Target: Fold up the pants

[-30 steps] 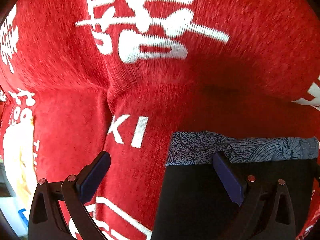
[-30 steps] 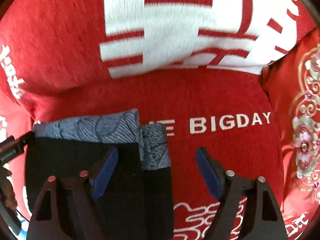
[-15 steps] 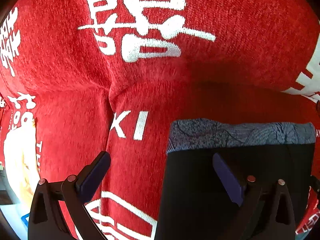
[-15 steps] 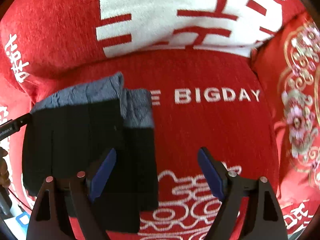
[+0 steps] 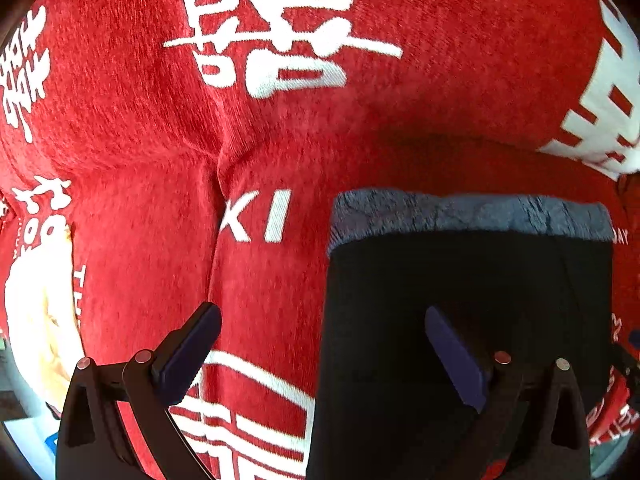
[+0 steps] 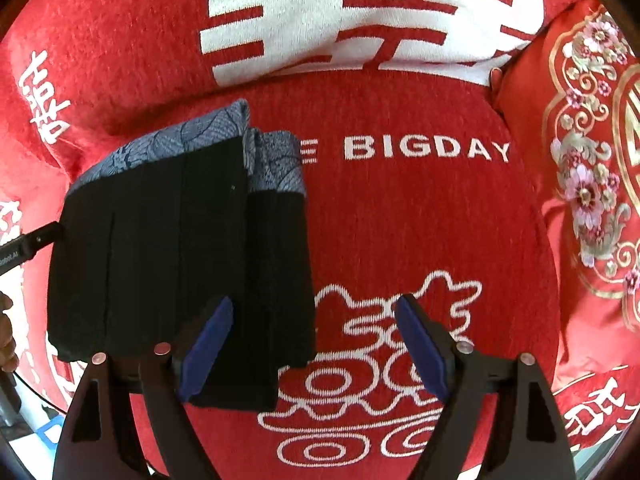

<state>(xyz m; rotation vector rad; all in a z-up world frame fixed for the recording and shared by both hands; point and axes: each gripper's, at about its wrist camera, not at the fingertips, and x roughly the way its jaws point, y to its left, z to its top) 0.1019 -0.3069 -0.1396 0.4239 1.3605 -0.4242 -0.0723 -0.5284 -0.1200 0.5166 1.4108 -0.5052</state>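
The black pants (image 6: 168, 248) lie folded into a compact rectangle on the red sofa seat (image 6: 400, 216), their blue-grey patterned waistband (image 6: 188, 140) at the far edge. In the left wrist view the same pants (image 5: 468, 300) fill the lower right, with the waistband (image 5: 468, 212) across the top. My left gripper (image 5: 324, 344) hovers open above the folded pants' left edge, nothing between its fingers. Over the right edge of the pants my right gripper (image 6: 316, 340) also stands open and empty. Both point straight down.
The sofa cover is red with white characters and the words "BIGDAY" (image 6: 428, 148). A red embroidered cushion (image 6: 592, 184) leans at the right. The backrest (image 5: 320, 60) rises behind the seat. A person's hand (image 6: 6, 336) shows at the left edge.
Both grippers have risen and drawn back from the pants, so more of the folded pants and seat shows. The pants lie flatter than before. Both jaws stay open.
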